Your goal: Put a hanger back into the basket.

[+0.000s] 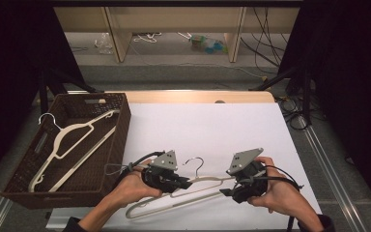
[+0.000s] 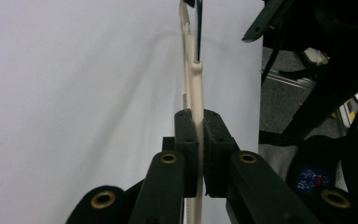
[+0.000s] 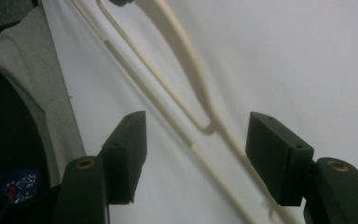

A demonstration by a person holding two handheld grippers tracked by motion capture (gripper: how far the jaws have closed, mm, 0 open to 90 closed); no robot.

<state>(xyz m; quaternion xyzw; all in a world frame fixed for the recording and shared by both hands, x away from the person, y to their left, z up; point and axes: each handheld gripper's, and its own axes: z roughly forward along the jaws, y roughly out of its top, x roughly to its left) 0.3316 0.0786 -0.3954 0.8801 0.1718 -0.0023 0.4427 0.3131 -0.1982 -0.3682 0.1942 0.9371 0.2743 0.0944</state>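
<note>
A cream plastic hanger (image 1: 174, 203) lies on the white tabletop (image 1: 212, 130) near the front edge, its metal hook pointing away from me. My left gripper (image 1: 186, 184) is shut on the hanger's left shoulder; in the left gripper view the pads (image 2: 186, 140) pinch the cream arm (image 2: 194, 88) edge-on. My right gripper (image 1: 224, 192) sits at the hanger's right end. In the right gripper view its jaws (image 3: 196, 158) stand wide open above the hanger's arm and bar (image 3: 186, 56), touching neither. A second cream hanger (image 1: 72, 133) lies inside the brown basket (image 1: 121, 140).
The dark woven basket stands at the table's left side, its right wall close to my left hand. Behind the table are a grey floor with cables (image 1: 290, 104) and wooden shelf legs (image 1: 234, 34). Dark stands flank both sides.
</note>
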